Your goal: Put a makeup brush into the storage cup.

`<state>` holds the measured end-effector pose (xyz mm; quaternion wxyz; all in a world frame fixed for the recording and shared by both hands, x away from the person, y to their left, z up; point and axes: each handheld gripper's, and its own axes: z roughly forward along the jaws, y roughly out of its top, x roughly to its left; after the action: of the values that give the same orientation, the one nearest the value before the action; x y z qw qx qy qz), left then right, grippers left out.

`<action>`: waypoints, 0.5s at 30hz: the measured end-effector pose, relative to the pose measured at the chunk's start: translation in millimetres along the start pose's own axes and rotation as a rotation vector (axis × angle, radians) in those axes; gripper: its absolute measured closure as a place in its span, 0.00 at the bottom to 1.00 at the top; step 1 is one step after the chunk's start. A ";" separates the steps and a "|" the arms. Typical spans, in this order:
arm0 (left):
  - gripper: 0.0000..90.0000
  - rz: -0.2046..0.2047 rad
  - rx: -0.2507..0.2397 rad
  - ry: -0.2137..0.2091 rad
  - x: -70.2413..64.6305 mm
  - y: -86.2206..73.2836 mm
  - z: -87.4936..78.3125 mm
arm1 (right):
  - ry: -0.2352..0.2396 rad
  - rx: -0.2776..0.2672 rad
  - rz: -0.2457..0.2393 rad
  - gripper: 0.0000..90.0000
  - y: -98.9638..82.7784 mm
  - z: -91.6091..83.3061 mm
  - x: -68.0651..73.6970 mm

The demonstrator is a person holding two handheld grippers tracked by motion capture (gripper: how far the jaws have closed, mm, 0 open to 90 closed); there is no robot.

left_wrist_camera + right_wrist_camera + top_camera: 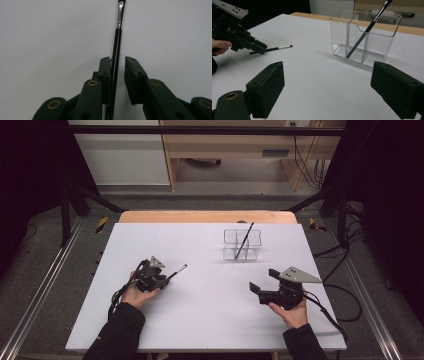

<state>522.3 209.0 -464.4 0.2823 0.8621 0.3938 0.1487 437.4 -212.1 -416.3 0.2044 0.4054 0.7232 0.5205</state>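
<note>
On the left of the table (210,315), left gripper (167,277) in a hand, low over the white top. Had the brush (119,25) between its fingers (104,67). Lay flat on the table, black handle running back between the pads, metal collar and bristles sticking out well past the fingertips. Rested against the left pad in the left gripper view; showed a thin strip of white between handle and right pad. Stood nearly closed, then, but not clamped: fingers released, brush between them and not squeezed from both sides.

Farther right and well beyond the fingertips of both grippers, a clear holder (242,245) with several compartments. Held a second brush (367,30), leaning, lower end on the floor of one compartment, upper end out over the rim. Stood apart from both grippers, touched by neither.

On the right, right gripper (264,280) in the other hand, also low over the table. Kept its fingers spread wide, released, with bare table between the pads. Pointed toward the holder, which sat ahead of the right fingertip in the right gripper view, with the left gripper and the brush off beyond the left fingertip.
</note>
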 end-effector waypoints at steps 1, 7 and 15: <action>0.84 0.000 0.000 0.000 0.0 0.0 0.0 | 0.000 0.000 0.000 0.14 0.0 0.1 0.0; 0.91 -0.009 0.013 0.004 -1.1 0.4 -1.1 | 0.002 0.005 0.000 0.14 -0.6 0.9 0.4; 0.92 -0.015 0.025 -0.007 -3.5 0.9 -2.3 | 0.001 0.006 -0.002 0.14 -0.7 1.1 0.5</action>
<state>519.5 206.6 -462.2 0.2739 0.8632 0.4010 0.1383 437.6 -211.1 -417.2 0.2031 0.4051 0.7252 0.5183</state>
